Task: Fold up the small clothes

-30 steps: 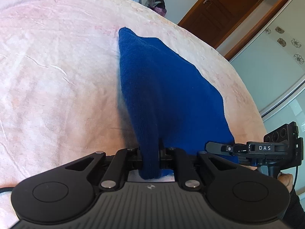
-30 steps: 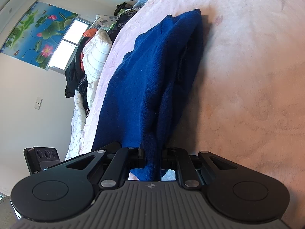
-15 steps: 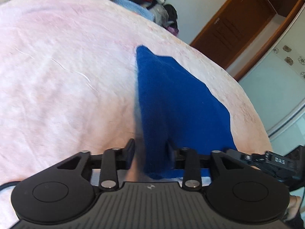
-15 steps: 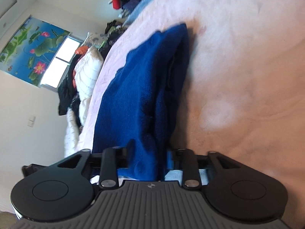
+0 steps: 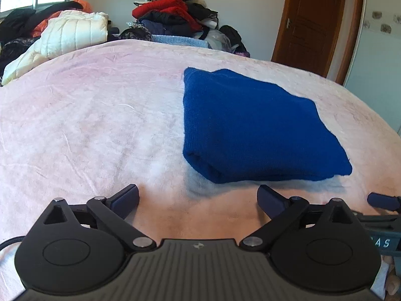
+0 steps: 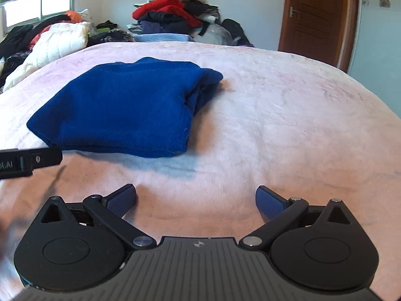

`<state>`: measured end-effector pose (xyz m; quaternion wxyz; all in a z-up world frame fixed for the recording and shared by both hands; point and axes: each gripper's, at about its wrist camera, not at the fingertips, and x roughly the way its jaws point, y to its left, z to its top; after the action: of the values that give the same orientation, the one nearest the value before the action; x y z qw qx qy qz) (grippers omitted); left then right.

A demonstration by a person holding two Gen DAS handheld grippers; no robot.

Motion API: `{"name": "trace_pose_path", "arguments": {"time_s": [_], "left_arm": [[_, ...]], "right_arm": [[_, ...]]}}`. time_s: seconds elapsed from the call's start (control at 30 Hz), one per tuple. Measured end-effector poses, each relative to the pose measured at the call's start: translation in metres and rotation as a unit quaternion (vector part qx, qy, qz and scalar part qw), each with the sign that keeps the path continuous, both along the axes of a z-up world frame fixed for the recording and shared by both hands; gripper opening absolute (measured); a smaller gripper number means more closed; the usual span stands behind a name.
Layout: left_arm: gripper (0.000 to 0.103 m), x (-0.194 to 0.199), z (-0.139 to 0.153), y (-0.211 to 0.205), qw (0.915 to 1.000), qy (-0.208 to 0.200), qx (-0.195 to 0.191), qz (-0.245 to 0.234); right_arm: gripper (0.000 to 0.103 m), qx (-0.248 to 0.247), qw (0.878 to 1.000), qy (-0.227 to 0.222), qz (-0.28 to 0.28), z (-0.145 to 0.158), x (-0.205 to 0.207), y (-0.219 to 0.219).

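A dark blue knit garment (image 5: 253,130) lies folded into a thick rectangle on the pink bedspread (image 5: 87,125). It also shows in the right wrist view (image 6: 125,110), ahead and to the left. My left gripper (image 5: 198,195) is open and empty, held just short of the garment's near edge. My right gripper (image 6: 195,195) is open and empty too, a little back from the garment and to its right. Part of the right gripper (image 5: 383,200) shows at the right edge of the left wrist view, and part of the left one (image 6: 30,161) at the left edge of the right wrist view.
A pile of clothes (image 5: 173,17) with a red item on top stands at the far end of the bed. A white quilted jacket (image 5: 65,35) and dark clothes lie at the far left. A brown wooden door (image 5: 313,22) is at the back right.
Both grippers were shut on the blue garment's near edge. They have opened, let it go and drawn back and level. The garment now lies flat and folded on the bed.
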<state>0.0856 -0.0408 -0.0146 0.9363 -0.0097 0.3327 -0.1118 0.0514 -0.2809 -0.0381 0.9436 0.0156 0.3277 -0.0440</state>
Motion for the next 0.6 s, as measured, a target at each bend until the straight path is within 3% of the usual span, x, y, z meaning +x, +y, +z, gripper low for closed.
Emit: {"name": "trace_pose_path", "arguments": {"time_s": [0.07, 0.1, 0.6], "left_arm": [[0.103, 0.0, -0.003, -0.015, 0.9983, 0.006, 0.056, -0.011], [0.103, -0.003, -0.003, -0.018, 0.9978, 0.003, 0.065, -0.013], [0.103, -0.001, -0.005, -0.013, 0.9983, 0.003, 0.055, -0.015]], "right_arm": [[0.103, 0.005, 1.0, 0.0, -0.006, 0.0, 0.0, -0.002], [0.103, 0.005, 1.0, 0.0, -0.007, -0.001, 0.001, -0.002], [0.103, 0.008, 1.0, -0.005, -0.005, -0.003, -0.003, -0.002]]}}
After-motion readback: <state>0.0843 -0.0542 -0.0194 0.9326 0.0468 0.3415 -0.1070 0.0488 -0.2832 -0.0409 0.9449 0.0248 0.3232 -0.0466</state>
